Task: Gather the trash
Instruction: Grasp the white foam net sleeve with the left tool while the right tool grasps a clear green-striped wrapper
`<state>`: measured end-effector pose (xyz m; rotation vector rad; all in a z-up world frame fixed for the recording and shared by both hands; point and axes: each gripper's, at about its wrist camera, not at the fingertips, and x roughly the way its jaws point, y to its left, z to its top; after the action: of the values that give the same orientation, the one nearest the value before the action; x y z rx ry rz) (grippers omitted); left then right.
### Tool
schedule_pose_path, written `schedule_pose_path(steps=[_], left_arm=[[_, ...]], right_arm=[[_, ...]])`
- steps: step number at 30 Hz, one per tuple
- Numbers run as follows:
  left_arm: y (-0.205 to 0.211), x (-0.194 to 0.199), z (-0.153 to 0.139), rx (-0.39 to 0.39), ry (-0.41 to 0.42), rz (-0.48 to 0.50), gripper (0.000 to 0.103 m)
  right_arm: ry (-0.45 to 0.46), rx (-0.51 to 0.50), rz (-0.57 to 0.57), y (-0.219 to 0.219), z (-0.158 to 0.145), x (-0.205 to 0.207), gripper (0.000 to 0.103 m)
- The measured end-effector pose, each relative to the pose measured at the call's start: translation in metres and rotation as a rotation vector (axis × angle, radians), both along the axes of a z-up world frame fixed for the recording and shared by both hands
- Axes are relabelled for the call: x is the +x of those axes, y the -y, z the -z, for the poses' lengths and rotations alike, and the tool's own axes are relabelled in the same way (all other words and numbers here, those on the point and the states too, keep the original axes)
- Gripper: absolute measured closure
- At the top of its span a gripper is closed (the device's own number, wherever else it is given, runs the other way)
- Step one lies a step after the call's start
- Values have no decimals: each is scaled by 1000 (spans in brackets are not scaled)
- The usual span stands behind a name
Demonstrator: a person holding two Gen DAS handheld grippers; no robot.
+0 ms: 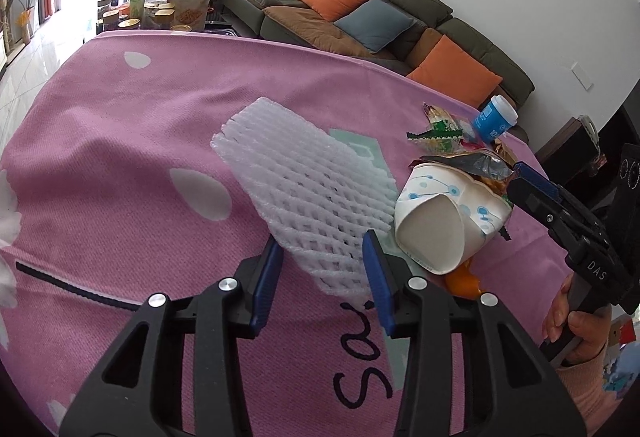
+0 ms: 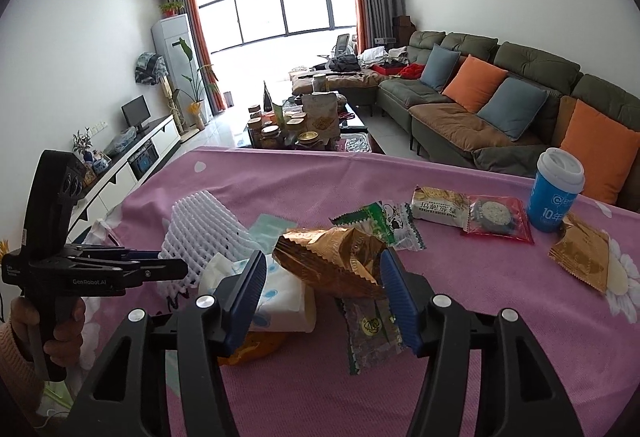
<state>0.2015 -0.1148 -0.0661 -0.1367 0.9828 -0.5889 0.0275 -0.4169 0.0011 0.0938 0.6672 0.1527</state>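
Note:
A white foam net [image 1: 304,189] sticks out from my left gripper [image 1: 324,277], whose blue pads press on its near end; the right wrist view shows the foam net [image 2: 200,229] raised off the pink cloth at the left gripper [image 2: 176,265]. A crushed paper cup [image 1: 436,221] lies just to the right. My right gripper [image 2: 324,297] stands open around a crumpled golden wrapper [image 2: 332,261] that rests on the paper cup [image 2: 280,297] and touches only the right pad. A clear wrapper [image 2: 372,329] and orange peel [image 2: 256,349] lie beneath.
More litter lies on the pink tablecloth [image 1: 120,157]: a green wrapper [image 2: 380,225], a cracker pack [image 2: 440,205], a red-edged packet [image 2: 498,217], a gold sachet [image 2: 584,257] and a blue lidded cup [image 2: 556,189]. A black strip [image 1: 72,285] lies left. A sofa [image 2: 520,97] stands beyond.

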Motion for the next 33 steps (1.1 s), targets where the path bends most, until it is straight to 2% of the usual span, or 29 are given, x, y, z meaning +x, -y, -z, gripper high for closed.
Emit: schedule_pose_path(steps=[2, 3, 9, 15, 20, 29, 32, 33], left_arm=[[0, 2, 0, -2, -2, -1, 70], [1, 2, 0, -3, -5, -1, 72], [-3, 3, 3, -21, -19, 4, 83], [-4, -1, 4, -19, -5, 0, 87], [-11, -7, -2, -29, 18, -9, 91], [-34, -22, -16, -46, 64, -37, 91], [-40, -27, -20, -49, 74, -44, 91], [-44, -29, -20, -50, 76, -47, 91]], right_arm=[[-10, -6, -1, 1, 3, 2, 52], [-15, -12, 1, 2, 4, 3, 60], [-45, -9, -14, 5, 10, 7, 87], [-32, 4, -16, 8, 9, 4, 99], [0, 30, -10, 10, 2, -2, 101], [29, 80, 8, 20, -11, -11, 101], [20, 120, 35, 29, -8, -10, 96], [10, 139, 41, 32, -6, -8, 88]])
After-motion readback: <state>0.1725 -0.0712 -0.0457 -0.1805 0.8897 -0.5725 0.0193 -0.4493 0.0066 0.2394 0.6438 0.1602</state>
